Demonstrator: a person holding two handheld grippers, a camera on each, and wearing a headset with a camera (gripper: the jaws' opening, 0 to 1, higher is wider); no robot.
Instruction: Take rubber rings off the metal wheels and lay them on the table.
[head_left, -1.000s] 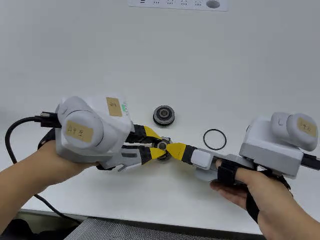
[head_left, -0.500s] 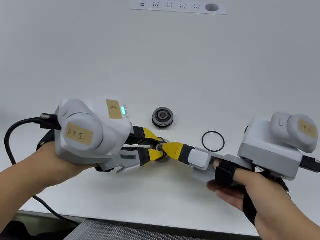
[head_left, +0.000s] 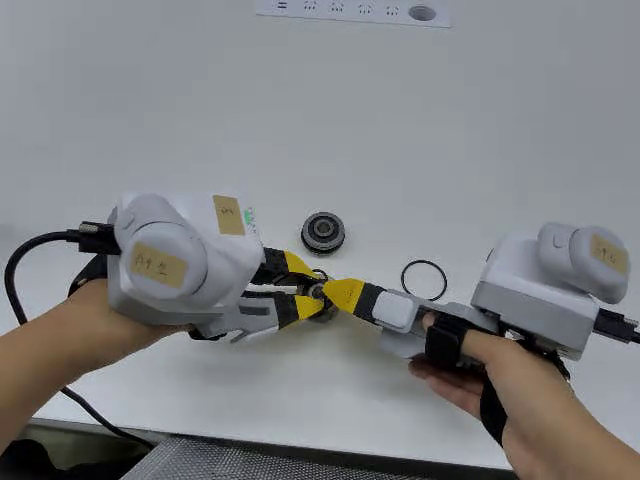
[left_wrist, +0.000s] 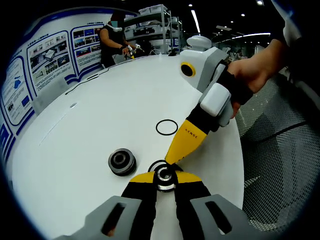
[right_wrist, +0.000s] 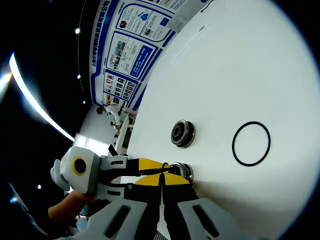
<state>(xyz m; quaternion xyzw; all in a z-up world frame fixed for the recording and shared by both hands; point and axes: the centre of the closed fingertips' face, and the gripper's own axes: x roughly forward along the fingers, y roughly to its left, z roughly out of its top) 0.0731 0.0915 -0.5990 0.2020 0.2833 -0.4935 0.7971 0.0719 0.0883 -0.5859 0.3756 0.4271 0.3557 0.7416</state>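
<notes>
Here, in the head view, two hand-held tools meet tip to tip over a white surface. The left tool, white-bodied with yellow-and-black jaws, comes in from 9 o'clock with its jaws closed on a small metal wheel. The right tool reaches in from 4 o'clock. Seen from the left gripper view, the left tool grips the wheel at either side, and a thin black rubber ring stands partly off its rim toward 11 o'clock, where the yellow tip of the right tool touches it. In the right gripper view, the right tool has its jaws drawn narrow, nipping that ring just beside the held wheel. A second metal wheel with a dark rim lies flat on the surface at 12 o'clock from the meeting tips, near but apart. A loose black rubber ring lies flat at 3 o'clock from the tips, clear of both wheels. The person's left hand and right hand carry the tools. A black cable trails from the left tool toward 8 o'clock, and a white power strip sits at the 12 o'clock edge.
</notes>
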